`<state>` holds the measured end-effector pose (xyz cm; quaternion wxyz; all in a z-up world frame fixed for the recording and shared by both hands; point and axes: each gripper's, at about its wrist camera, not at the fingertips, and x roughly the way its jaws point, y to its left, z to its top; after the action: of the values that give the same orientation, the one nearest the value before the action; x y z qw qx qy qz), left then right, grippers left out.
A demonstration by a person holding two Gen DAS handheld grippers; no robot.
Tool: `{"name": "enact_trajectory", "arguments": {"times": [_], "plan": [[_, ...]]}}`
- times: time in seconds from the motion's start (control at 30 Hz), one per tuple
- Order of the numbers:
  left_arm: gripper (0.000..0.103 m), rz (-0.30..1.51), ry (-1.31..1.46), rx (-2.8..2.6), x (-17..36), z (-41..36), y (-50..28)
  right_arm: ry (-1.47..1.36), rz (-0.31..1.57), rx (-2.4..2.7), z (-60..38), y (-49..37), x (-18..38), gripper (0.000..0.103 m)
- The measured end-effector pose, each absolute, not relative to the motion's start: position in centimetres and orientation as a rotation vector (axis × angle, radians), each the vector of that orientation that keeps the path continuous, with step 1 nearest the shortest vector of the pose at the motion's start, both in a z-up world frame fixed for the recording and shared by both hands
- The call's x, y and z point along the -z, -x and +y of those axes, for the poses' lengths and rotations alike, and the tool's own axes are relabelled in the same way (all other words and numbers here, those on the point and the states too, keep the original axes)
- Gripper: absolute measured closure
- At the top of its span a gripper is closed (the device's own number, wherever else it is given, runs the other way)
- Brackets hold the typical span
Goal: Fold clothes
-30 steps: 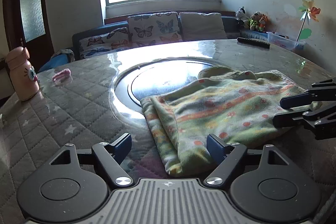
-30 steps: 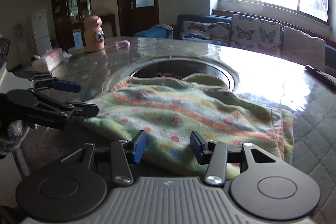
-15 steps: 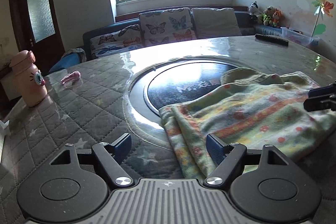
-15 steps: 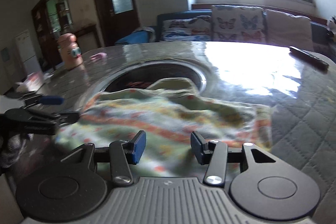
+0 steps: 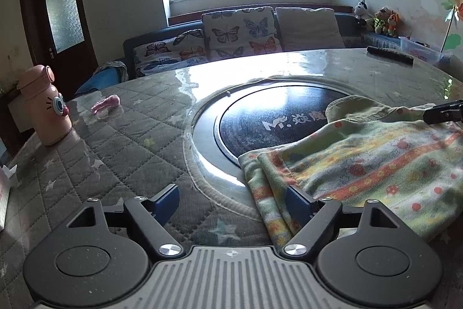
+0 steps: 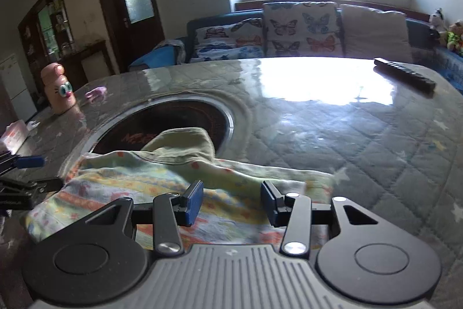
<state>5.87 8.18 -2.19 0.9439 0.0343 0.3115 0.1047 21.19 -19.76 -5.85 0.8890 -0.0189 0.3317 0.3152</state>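
Observation:
A folded green, yellow and orange patterned garment lies on the round table, partly over the dark inset disc. It also shows in the right wrist view. My left gripper is open and empty, just left of the garment's near left corner. My right gripper is open and empty, just above the garment's near edge. The right gripper's fingers show at the right edge of the left wrist view. The left gripper's fingers show at the left edge of the right wrist view.
A pink bottle and a small pink item stand on the table's left. A dark remote lies at the far right. A tissue pack sits at the left edge. A sofa with butterfly cushions is behind.
Both grippers have drawn back and lifted away from the garment, the left one swinging left. The garment stays folded on the table. Both stay open.

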Motion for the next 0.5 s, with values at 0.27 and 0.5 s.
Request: {"name": "enact_trajectory", "arguments": {"times": [0.27,0.5], "plan": [[0.02,0.636,-0.085,-0.229,2.2,8.6,-7.7,0.043,0.69,-0.625,-19.4,-22.2,6.2,0.059],[0.02,0.646,-0.088,-0.249,2.7,9.1,-8.9,0.061,0.685,-0.623,-19.1,-22.0,5.9,0.059]]}}
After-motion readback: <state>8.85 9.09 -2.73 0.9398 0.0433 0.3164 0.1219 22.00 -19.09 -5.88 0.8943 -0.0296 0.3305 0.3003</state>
